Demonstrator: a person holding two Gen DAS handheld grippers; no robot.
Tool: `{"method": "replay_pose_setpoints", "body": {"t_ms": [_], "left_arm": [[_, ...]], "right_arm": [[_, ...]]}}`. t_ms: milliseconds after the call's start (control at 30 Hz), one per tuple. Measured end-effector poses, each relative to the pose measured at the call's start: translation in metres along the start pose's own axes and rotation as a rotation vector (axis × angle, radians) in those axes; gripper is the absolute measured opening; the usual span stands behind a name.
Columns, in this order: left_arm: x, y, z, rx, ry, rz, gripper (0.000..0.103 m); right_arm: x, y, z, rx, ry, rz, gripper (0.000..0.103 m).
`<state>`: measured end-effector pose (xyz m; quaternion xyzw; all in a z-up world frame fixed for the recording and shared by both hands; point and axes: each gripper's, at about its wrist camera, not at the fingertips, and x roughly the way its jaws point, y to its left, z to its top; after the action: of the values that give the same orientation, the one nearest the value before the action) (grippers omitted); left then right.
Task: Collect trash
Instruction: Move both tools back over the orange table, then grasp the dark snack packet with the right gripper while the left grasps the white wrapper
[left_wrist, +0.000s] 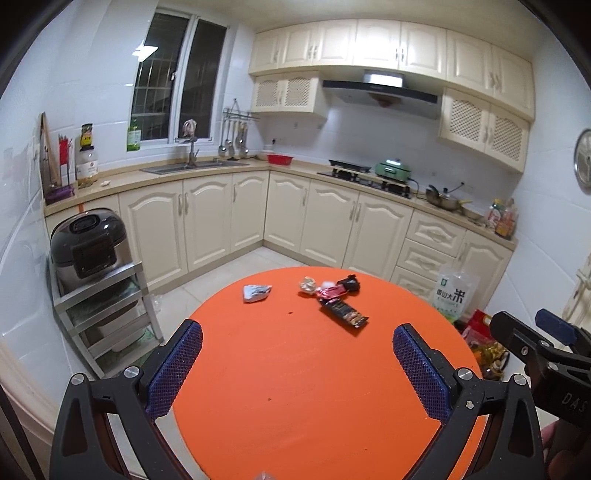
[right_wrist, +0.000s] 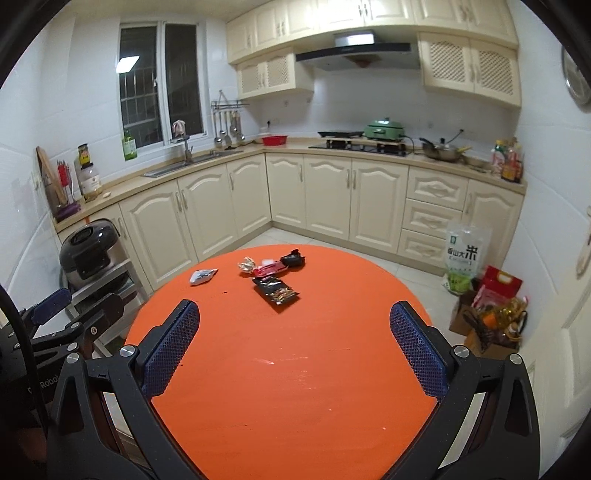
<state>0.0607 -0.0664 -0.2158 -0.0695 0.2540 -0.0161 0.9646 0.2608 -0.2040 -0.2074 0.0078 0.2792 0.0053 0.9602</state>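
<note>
Both my hand-held grippers, left (left_wrist: 297, 363) and right (right_wrist: 294, 341), spread wide, empty, over round orange worktop (right_wrist: 288, 387). Crumpled wrappers: dark foil packet (right_wrist: 276, 290), white one (right_wrist: 202, 276) at far edge.

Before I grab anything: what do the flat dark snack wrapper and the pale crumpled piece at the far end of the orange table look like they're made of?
The flat dark printed snack wrapper looks like glossy plastic film: it lies thin and catches light. The pale crumpled piece looks like crinkled foil or cellophane, judging by its shiny folds; too small to settle. Both lie on the round orange table.
</note>
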Motion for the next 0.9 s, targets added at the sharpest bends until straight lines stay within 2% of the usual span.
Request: {"method": "replay_pose_setpoints", "body": {"t_ms": [200,367,667,900], "left_arm": [[0.014,0.001,0.022,-0.023,0.016,0.014,0.101],[0.052,0.007,0.052,-0.030,0.050,0.026,0.101],[0.143,0.019,0.090,-0.045,0.150,0.060,0.101],[0.229,0.021,0.123,-0.037,0.217,0.078,0.101]], "right_arm": [[0.015,0.002,0.000,-0.007,0.021,0.028,0.103],[0.042,-0.002,0.000,-0.001,0.066,0.056,0.103],[0.137,-0.003,-0.007,-0.025,0.218,0.098,0.103],[0.221,0.000,-0.008,-0.055,0.311,0.114,0.101]]}}
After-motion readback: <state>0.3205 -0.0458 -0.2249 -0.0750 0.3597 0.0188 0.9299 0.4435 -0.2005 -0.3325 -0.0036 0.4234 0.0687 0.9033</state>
